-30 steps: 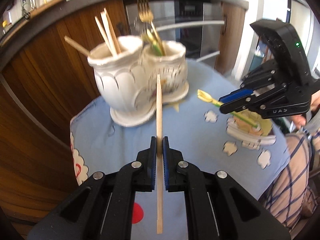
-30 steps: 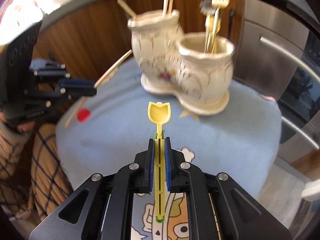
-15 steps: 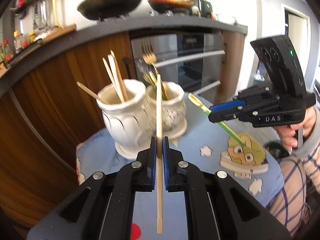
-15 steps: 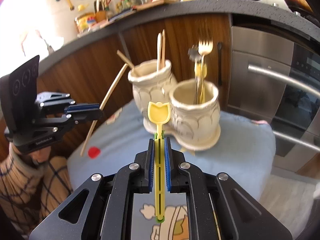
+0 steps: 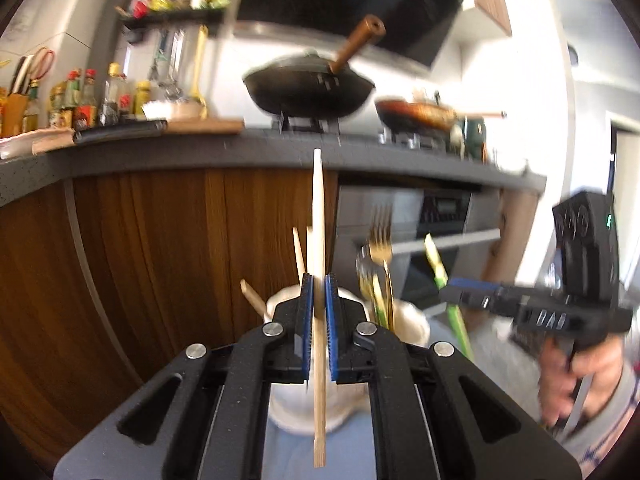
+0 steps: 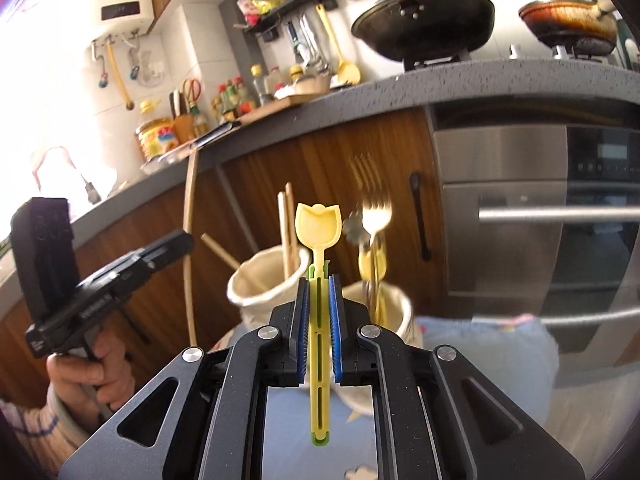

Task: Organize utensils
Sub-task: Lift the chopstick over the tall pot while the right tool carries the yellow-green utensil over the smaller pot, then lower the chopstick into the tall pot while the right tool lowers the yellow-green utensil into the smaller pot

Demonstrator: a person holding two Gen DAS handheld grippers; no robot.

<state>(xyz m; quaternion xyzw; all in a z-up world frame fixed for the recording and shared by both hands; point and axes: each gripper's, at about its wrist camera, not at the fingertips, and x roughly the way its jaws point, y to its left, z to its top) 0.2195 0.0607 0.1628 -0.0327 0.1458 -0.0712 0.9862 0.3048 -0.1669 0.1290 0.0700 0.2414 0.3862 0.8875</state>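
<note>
While gripping utensils, both tools raised.

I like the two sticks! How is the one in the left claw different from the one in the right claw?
The chopstick in the left claw is plain wood, thin and long. The yellow spoon in the right claw is plastic, with a tulip-shaped top and green trim. Both point upward, each pinched tight in a claw, near the white pots.

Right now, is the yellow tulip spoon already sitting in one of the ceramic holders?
No: the right gripper has the yellow tulip spoon clamped between its jaws, in front of the ceramic holders, not inside either one.
</note>
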